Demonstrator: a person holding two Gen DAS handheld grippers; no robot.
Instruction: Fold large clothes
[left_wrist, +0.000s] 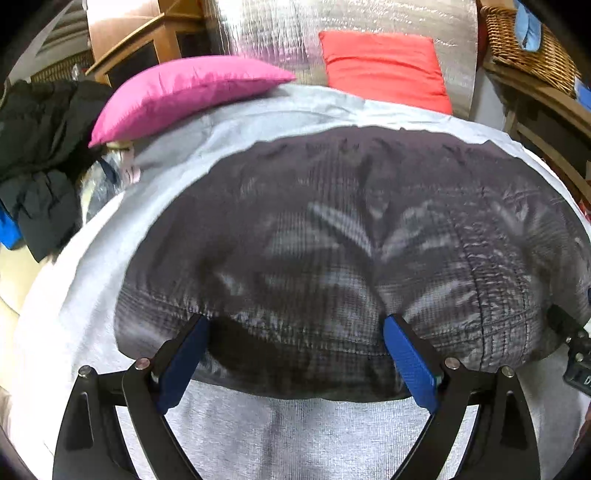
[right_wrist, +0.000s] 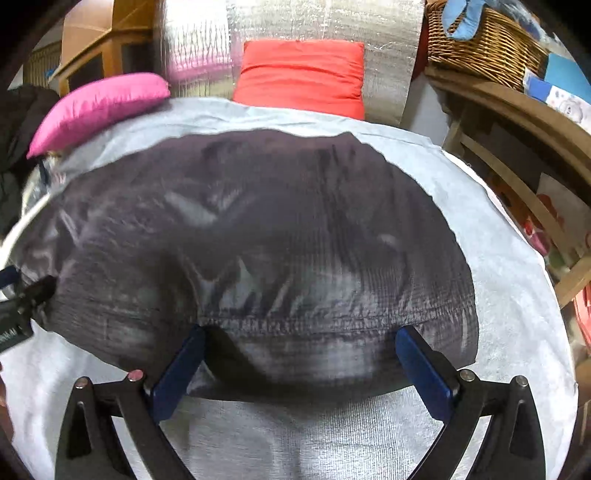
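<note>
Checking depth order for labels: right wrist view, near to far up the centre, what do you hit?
Right hand-held gripper → dark garment → grey sheet → red cushion → silver foil backing.

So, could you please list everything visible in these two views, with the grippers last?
Dark garment: one, dark grey, spread mid-sheet.
Sheet: one, pale grey, underneath the garment.
Pink cushion: one, far left.
Red cushion: one, far edge, against foil.
Foil panel: one, silver, behind.
Wicker basket: one, brown, right shelf.
Black clothing: heap, left.
Left gripper: blue pads, open at near hem.
Right gripper: likewise open.
</note>
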